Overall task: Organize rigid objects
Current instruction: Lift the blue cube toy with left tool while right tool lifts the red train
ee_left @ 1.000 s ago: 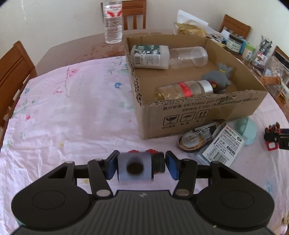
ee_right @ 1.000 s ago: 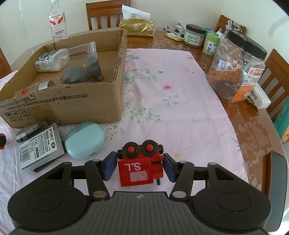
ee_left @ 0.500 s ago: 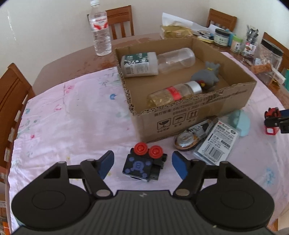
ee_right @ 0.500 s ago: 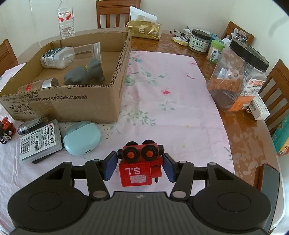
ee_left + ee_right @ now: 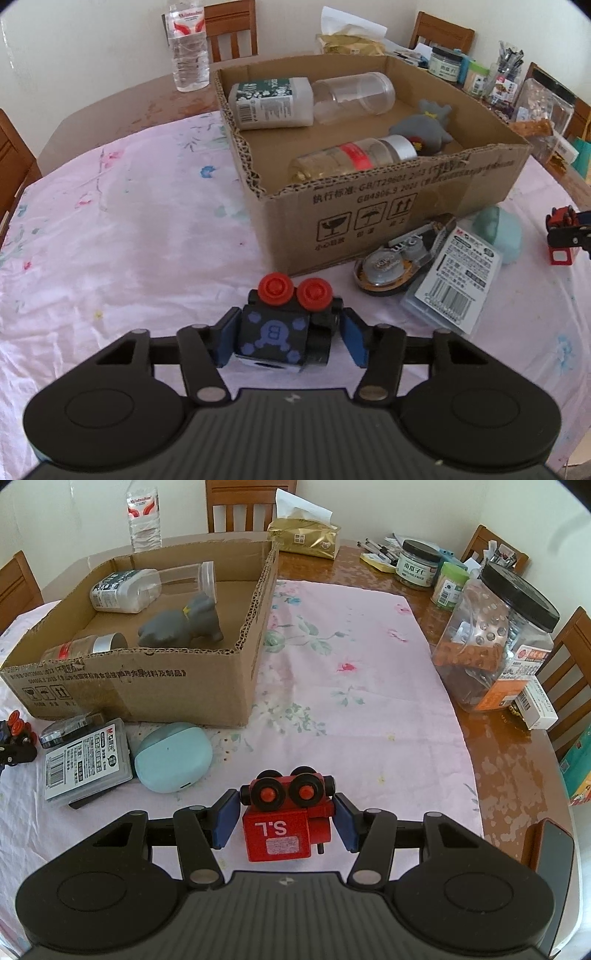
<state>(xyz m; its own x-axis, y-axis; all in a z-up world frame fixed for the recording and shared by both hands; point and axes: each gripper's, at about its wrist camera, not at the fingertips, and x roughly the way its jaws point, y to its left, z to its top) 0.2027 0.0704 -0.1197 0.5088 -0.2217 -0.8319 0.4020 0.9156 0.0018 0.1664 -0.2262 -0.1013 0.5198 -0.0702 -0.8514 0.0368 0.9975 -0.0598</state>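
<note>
The left gripper [image 5: 286, 334], open half a second earlier, was closed on the black toy car [image 5: 284, 325], readied for boxing, while the right gripper [image 5: 282, 819] was kept clamped on the red toy car [image 5: 286, 818].

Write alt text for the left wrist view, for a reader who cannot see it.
The left gripper is shut on a black toy car with red wheels, over a pink floral tablecloth. Behind stands an open cardboard box holding bottles and a grey plush toy.
</note>
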